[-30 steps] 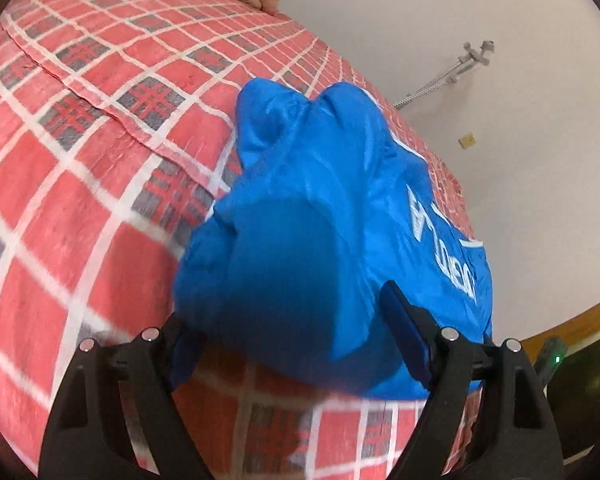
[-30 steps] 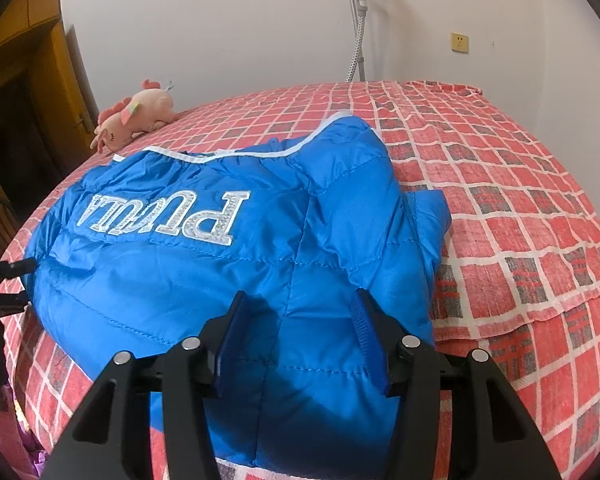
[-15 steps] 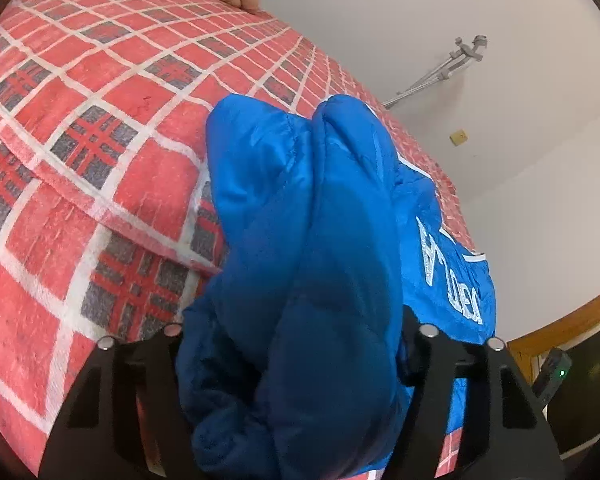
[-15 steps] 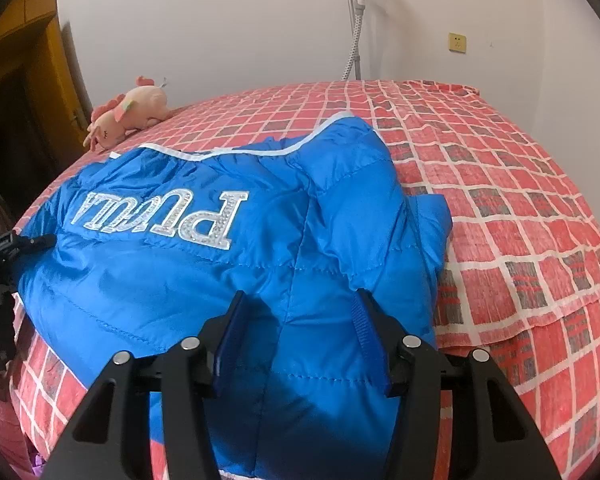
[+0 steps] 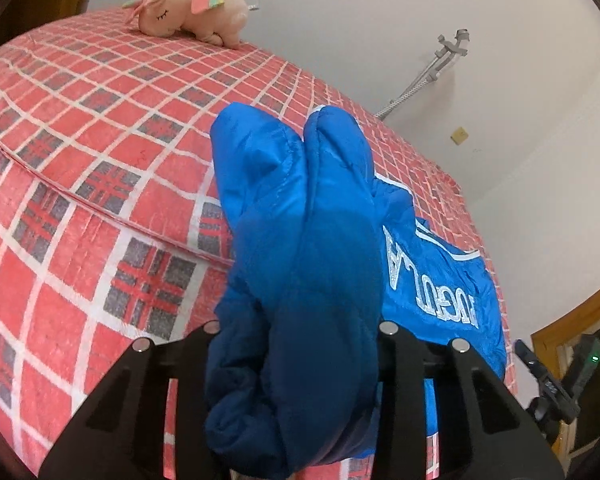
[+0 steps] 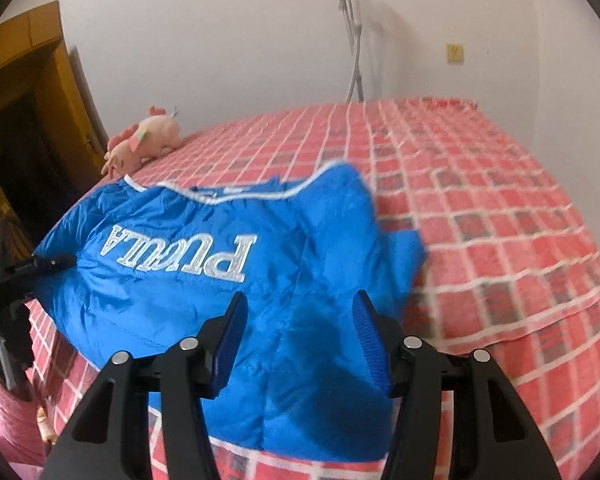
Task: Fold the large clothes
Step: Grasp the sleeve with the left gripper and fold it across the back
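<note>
A blue puffer jacket (image 5: 320,240) with white lettering lies on the bed with the red checked bedspread (image 5: 80,160). My left gripper (image 5: 300,324) holds one bunched end of it. Its jaws are closing, and the thick fabric fills the gap and hides the pads. That end stands raised off the bed. In the right wrist view the jacket (image 6: 180,280) spreads out, lettering up. My right gripper (image 6: 300,304) is at its near edge with a puffy fold held between the blue pads. The left gripper (image 6: 16,276) shows at the jacket's far left end.
A pink plush toy (image 5: 192,12) (image 6: 144,144) lies at the bed's far edge by the wall. A metal crutch (image 6: 352,40) leans on the wall behind the bed. A wooden door frame (image 6: 40,80) stands to the left. The bedspread (image 6: 500,240) is bare to the right.
The left jaws have closed in on the jacket's bunched end and lifted it off the bed. The right gripper has risen too, with the fold still between its pads.
</note>
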Motion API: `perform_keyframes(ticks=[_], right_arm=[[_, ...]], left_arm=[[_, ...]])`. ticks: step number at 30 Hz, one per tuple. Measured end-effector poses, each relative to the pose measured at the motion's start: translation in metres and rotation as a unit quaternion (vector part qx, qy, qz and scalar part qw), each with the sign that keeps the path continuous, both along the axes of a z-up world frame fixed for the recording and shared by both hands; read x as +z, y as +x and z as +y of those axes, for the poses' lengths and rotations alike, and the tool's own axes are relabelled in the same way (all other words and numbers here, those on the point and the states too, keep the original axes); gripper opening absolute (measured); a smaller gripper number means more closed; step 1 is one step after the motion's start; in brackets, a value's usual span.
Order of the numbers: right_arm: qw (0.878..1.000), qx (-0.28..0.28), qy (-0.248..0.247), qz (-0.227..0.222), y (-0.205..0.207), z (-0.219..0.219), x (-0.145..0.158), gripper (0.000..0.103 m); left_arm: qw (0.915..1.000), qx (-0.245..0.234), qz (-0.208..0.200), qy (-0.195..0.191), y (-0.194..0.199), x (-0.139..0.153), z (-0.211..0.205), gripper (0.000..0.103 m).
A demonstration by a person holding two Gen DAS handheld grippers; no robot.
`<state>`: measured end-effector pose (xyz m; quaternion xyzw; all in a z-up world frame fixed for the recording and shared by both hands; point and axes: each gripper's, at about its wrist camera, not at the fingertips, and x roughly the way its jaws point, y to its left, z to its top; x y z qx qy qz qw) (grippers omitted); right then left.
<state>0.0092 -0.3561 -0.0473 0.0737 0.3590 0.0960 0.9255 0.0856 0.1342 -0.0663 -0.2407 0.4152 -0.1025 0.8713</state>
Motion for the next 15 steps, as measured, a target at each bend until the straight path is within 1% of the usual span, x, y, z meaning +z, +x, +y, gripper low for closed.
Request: perform_keyframes(ticks=[1,3,7,11,15], right_arm=[[1.000,0.000,0.001,-0.002,-0.002,-0.003,0.001,0.057],[1.000,-0.001,0.004,-0.006,-0.005,-0.008,0.003,0.057],[1.000,0.006,0.010,-0.007,-0.009,-0.010,0.002,0.057],[1.000,0.012,0.022,0.006,-0.002,-0.010,-0.006,0.057],[1.000,0.011,0.024,0.000,-0.003,-0.011,-0.005,0.057]], left_arm=[[1.0000,-0.006,0.006,0.002,0.001,0.002,-0.003,0.032],[0.9994,0.002,0.035,-0.002,0.002,0.003,-0.004,0.032],[0.9994,0.008,0.034,0.009,-0.003,0.007,-0.008,0.031],[0.9996,-0.005,-0.005,0.027,-0.014,0.025,-0.021,0.027],[0.9967,-0.036,-0.054,0.049,-0.022,0.055,-0.046,0.026]])
